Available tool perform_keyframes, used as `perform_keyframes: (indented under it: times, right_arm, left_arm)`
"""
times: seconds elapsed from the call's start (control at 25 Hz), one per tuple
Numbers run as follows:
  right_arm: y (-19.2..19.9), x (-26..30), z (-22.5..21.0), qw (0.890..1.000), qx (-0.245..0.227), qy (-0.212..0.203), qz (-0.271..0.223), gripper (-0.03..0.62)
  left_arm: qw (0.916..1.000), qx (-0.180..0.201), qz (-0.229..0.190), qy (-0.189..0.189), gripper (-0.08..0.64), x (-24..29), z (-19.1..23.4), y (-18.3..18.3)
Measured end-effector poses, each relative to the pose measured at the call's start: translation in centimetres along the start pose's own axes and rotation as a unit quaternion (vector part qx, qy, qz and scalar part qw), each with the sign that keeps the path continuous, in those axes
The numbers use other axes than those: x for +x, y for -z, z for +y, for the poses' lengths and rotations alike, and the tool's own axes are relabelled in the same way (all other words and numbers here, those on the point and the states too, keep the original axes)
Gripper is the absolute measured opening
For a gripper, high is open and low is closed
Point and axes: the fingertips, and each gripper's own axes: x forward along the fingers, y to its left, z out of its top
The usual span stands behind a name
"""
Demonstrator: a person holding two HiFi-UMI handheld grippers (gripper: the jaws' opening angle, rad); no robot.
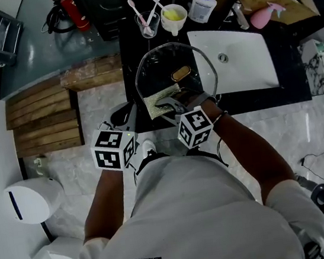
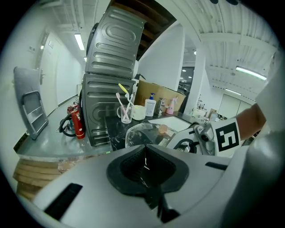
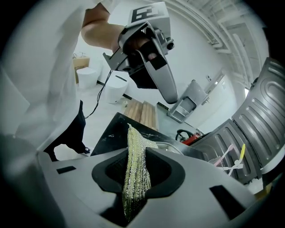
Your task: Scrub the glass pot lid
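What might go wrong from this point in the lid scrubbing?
1. The left tongs seem to pinch only the thin rim of the glass pot lid. Scrubbing pressure may twist it loose onto the black counter.
2. The scouring cloth sits in the right tongs as a narrow fold and may slide out under a hard stroke.

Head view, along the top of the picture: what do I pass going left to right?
Red fire extinguisher → glass with toothbrushes → white cup → white bottle with blue cap → pink bottle.
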Motion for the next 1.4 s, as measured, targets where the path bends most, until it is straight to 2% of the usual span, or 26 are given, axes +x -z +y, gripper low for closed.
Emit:
perform_keyframes:
  times: [0.56,0.92,1.4]
  right_arm:
    - [1.5,-3.5,3.5,0.997,-0.023,-0.049,-0.046,0.106]
    - [2.4,-5.9,5.9,0.993,0.026,-0.096,-0.06,0.105]
    - [3.6,-8.4,7.4,0.987,0.076,-0.126,-0.066,0.104]
  left_arm:
    - [0.9994,0.01,0.011,-0.031,0.015,1.2,-3.3,-1.1]
    - [0.999,0.018,0.02,-0.035,0.017,2.2,-4.7,-1.2]
    - [0.9983,0.045,0.022,-0.028,0.017,4.1,-6.2,-2.8]
